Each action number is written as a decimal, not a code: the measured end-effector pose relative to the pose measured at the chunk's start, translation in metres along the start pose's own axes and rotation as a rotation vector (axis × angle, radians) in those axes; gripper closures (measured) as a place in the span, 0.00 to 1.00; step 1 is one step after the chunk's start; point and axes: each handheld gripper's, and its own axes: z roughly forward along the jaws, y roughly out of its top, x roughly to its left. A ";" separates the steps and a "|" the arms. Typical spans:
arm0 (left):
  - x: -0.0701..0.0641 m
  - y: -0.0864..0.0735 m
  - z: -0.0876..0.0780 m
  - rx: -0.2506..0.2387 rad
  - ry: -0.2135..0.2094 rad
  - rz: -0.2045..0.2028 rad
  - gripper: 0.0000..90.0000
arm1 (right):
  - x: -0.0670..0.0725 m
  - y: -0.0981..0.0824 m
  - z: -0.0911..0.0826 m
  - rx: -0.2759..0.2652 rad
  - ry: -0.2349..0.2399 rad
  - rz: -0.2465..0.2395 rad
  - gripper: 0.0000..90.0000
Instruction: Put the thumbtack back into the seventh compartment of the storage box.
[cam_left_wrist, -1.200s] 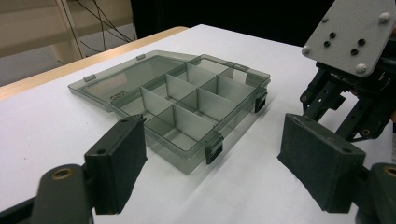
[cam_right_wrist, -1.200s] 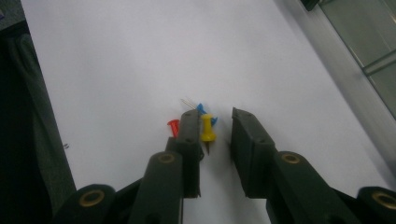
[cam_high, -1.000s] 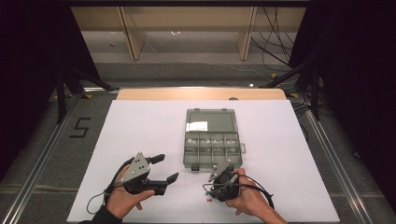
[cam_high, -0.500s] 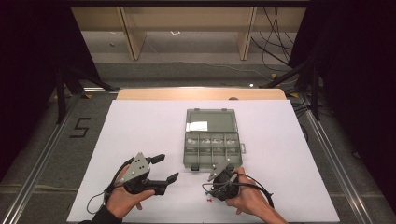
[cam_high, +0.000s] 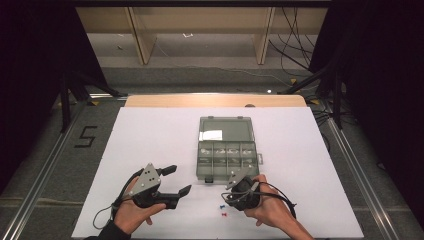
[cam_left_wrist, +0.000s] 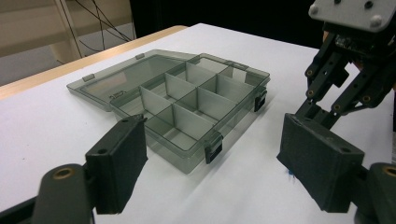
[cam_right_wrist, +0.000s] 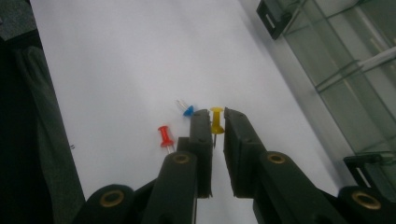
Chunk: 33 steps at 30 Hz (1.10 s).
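A yellow pin (cam_right_wrist: 216, 119) is held between the nearly closed fingers of the right gripper (cam_right_wrist: 217, 122) near the table's (cam_high: 150, 135) near edge, red (cam_right_wrist: 164, 135) and blue (cam_right_wrist: 187, 110) pins beside it. The left gripper's (cam_high: 176, 180) fingers are spread wide. Farther in, the box (cam_high: 226, 149) lies open.

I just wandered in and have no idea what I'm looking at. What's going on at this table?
A person is working at a white table with a hand-held claw in each hand. The right claw has nearly closed around a yellow pushpin; a blue pushpin and a red pushpin lie beside it on the table. Just past them sits an open compartment box, lid folded back. The left claw hovers open, holding nothing.
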 end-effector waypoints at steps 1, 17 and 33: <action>0.000 0.000 0.000 -0.001 0.000 -0.001 0.25 | -0.001 0.000 -0.002 -0.002 -0.004 0.003 0.91; 0.001 0.000 0.000 -0.022 0.000 -0.006 0.25 | -0.020 0.005 -0.025 -0.076 -0.068 0.019 0.91; 0.002 0.001 -0.002 -0.047 0.005 -0.027 0.24 | -0.042 0.016 -0.036 -0.112 -0.117 0.052 0.91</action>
